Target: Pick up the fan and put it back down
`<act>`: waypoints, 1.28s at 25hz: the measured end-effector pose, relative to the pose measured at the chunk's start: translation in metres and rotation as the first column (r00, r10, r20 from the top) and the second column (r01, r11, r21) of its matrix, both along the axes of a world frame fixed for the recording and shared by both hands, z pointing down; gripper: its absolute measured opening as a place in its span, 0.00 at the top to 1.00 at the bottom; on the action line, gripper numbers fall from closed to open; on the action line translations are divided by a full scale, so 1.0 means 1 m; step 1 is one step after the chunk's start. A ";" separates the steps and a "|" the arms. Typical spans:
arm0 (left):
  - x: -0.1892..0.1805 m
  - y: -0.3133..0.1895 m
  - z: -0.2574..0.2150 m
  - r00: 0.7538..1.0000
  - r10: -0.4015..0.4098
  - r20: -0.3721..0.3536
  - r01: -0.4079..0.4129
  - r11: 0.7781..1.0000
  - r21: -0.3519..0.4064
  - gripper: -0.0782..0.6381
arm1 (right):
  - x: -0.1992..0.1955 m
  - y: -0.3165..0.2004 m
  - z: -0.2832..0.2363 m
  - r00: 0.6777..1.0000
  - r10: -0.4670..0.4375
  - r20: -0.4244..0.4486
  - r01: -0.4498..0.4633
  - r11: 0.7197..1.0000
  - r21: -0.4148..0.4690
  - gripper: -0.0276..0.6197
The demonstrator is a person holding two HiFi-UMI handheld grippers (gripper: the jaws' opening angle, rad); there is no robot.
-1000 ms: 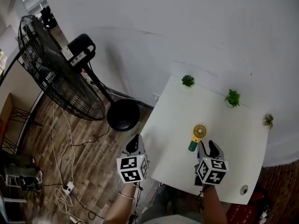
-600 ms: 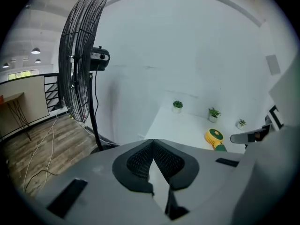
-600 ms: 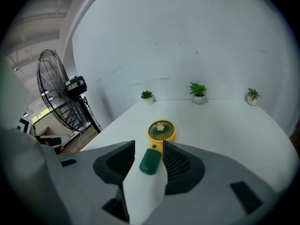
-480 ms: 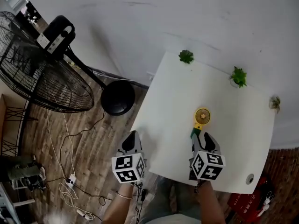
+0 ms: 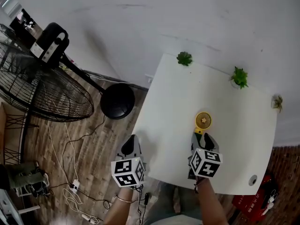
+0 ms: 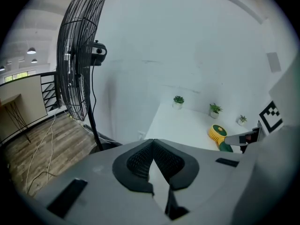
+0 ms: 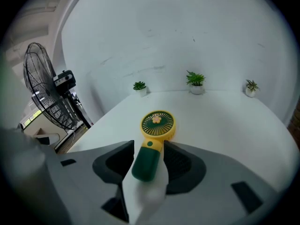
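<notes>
Advanced since a second ago, our right hand-held gripper (image 7: 146, 162) straddled the fan (image 7: 155, 131): jaws apart, unclamped. We logged the fan flat on bench (image 5: 239, 130), handle between the jaws, head beyond. Left hand-held gripper (image 6: 151, 159): closed, empty, farther.

Even, soft daylight; faint shadows on the wall (image 5: 140, 27). Both gripper views bow strongly and darken at the rim (nearest parts blurred).

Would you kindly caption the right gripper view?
Open right tongs straddle the green handle of the small fan on the white table.
</notes>
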State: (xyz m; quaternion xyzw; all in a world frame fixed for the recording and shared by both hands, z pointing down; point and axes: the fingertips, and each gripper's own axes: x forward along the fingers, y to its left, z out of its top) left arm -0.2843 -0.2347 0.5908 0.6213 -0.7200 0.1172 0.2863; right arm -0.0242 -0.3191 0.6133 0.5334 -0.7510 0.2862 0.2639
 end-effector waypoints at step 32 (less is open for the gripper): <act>-0.012 -0.008 0.013 0.998 -0.035 -0.053 0.034 0.999 -0.026 0.87 | -0.006 -0.016 0.029 0.996 0.053 -0.071 -0.058 0.996 -0.070 0.65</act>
